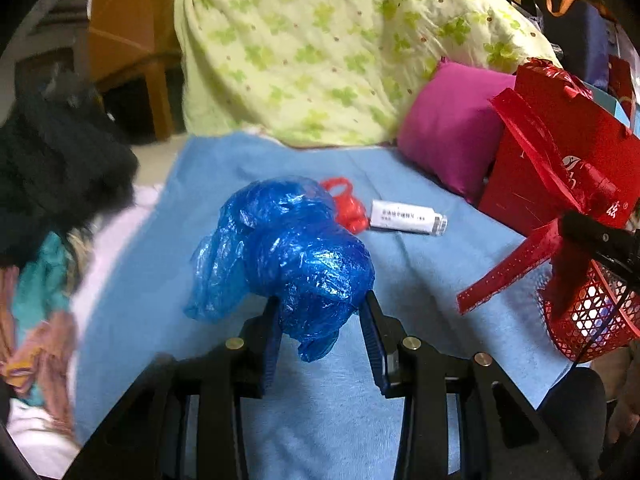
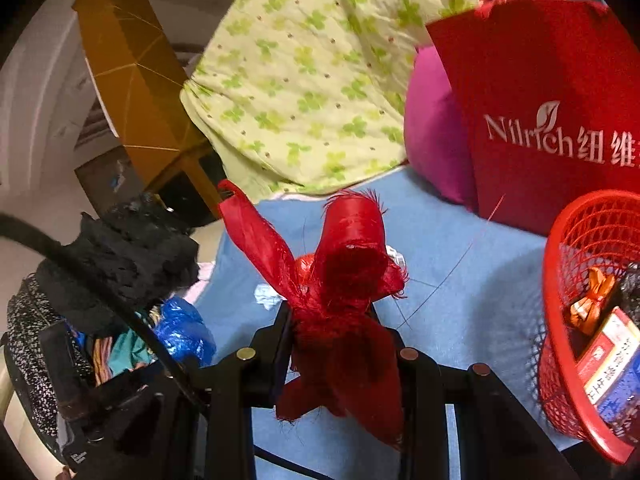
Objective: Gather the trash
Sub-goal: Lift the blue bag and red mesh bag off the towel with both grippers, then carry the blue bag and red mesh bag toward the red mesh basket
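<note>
My left gripper [image 1: 322, 312] is shut on a crumpled blue plastic bag [image 1: 288, 248], held above the blue sheet [image 1: 420, 280]. My right gripper [image 2: 330, 316] is shut on a frayed red ribbon bundle [image 2: 344, 280], also lifted over the sheet. In the left wrist view the ribbon [image 1: 516, 268] and the right gripper's black finger [image 1: 596, 236] show at the right, beside a red mesh basket [image 1: 592, 316]. The basket [image 2: 560, 280] holds a box and wrappers. On the sheet lie a small red plastic scrap [image 1: 348, 208] and a white tube-shaped box [image 1: 408, 218].
A green-patterned quilt [image 1: 320, 48], a magenta pillow [image 1: 452, 128] and a red shopping bag [image 2: 540, 112] stand at the back of the bed. Dark and coloured clothes [image 1: 52, 184] are piled at the left edge. A wooden table [image 2: 132, 80] stands beyond.
</note>
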### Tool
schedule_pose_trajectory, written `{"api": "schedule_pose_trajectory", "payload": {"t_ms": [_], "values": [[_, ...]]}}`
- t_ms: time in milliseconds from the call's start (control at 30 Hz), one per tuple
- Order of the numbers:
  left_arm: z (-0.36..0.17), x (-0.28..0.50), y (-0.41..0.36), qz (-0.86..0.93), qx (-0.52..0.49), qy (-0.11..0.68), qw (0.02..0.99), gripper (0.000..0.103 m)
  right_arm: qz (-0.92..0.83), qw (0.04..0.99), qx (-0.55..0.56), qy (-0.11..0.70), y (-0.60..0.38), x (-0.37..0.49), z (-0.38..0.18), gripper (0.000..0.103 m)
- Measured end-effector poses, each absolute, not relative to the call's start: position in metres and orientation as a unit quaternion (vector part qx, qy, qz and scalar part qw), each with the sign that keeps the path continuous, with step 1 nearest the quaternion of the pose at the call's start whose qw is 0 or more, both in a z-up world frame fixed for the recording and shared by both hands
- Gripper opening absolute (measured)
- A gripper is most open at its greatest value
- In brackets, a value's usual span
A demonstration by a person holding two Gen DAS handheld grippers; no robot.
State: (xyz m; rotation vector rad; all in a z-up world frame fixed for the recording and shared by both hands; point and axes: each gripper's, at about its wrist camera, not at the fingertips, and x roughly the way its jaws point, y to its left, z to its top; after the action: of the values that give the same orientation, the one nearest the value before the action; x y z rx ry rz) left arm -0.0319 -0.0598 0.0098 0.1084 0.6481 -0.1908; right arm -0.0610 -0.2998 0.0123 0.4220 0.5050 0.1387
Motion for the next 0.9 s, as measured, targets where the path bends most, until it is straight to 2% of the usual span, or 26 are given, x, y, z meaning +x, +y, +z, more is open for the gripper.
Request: {"api": "schedule_pose_trajectory", "payload": {"t_ms": [467, 900], "values": [[0.066, -0.106, -0.089, -0.075, 0.118, 0.232, 0.963, 0.04, 0.1, 0.957, 0.186, 0.201, -0.295, -0.108, 0.045, 0.035], [0.083, -0.129, -0.107, -0.071, 0.15, 0.195, 0.967, 0.04, 0.106, 0.955, 0.204, 0.184, -0.311, -0.126, 0.053, 0.034]]}}
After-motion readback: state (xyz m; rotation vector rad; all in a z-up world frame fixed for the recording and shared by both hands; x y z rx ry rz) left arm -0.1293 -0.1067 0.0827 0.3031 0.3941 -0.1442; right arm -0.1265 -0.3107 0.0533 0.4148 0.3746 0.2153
